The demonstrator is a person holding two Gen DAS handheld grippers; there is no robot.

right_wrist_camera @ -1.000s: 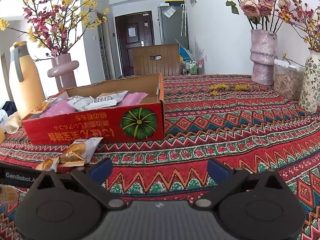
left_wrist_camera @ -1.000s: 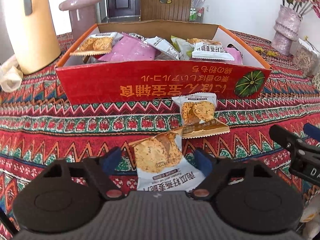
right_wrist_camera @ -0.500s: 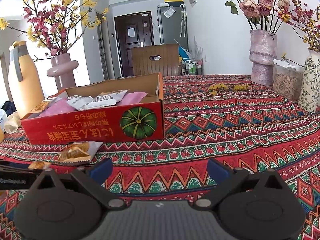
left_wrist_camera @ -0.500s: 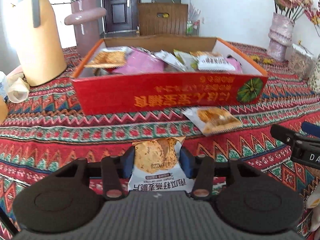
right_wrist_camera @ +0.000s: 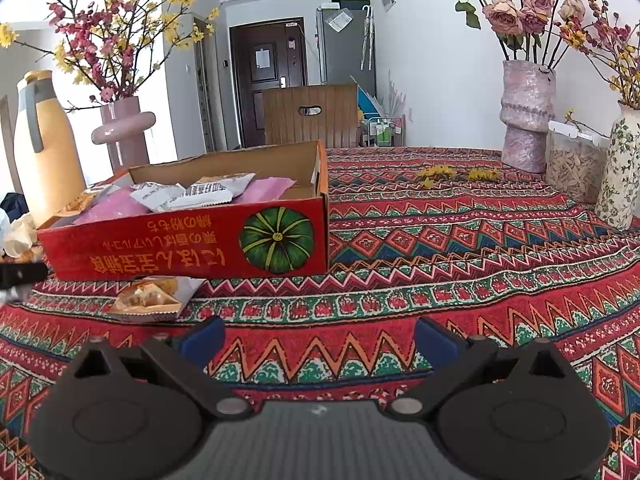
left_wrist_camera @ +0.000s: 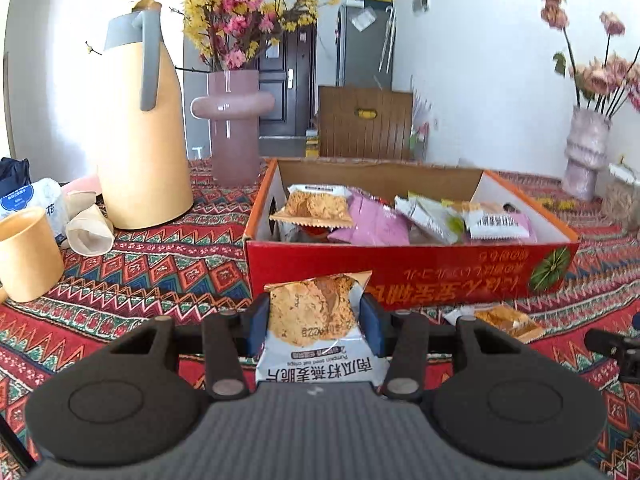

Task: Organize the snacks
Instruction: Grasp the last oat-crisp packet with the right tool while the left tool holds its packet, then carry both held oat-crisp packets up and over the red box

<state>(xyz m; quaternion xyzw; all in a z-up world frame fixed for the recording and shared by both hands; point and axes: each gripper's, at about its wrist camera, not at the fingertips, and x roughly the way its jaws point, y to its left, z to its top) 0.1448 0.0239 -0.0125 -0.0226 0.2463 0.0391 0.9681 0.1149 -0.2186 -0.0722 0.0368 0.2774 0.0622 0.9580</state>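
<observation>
1. Now that the left gripper [left_wrist_camera: 314, 322] has clamped its blue pads on the oat crisp packet [left_wrist_camera: 316, 330], which a second ago lay loose on the tablecloth [left_wrist_camera: 160, 268] between wide jaws, the packet is lifted clear of the cloth; pickup looks done, with dropping it into the red box [left_wrist_camera: 412, 268] just ahead the likely next step.
2. Left gripper tilts gently downward, facing the box's near wall; the view has swung up since.
3. Right gripper [right_wrist_camera: 318, 342] hovers unmoved, jaws wide and empty; another packet [right_wrist_camera: 150, 298] lies beside the box.
</observation>
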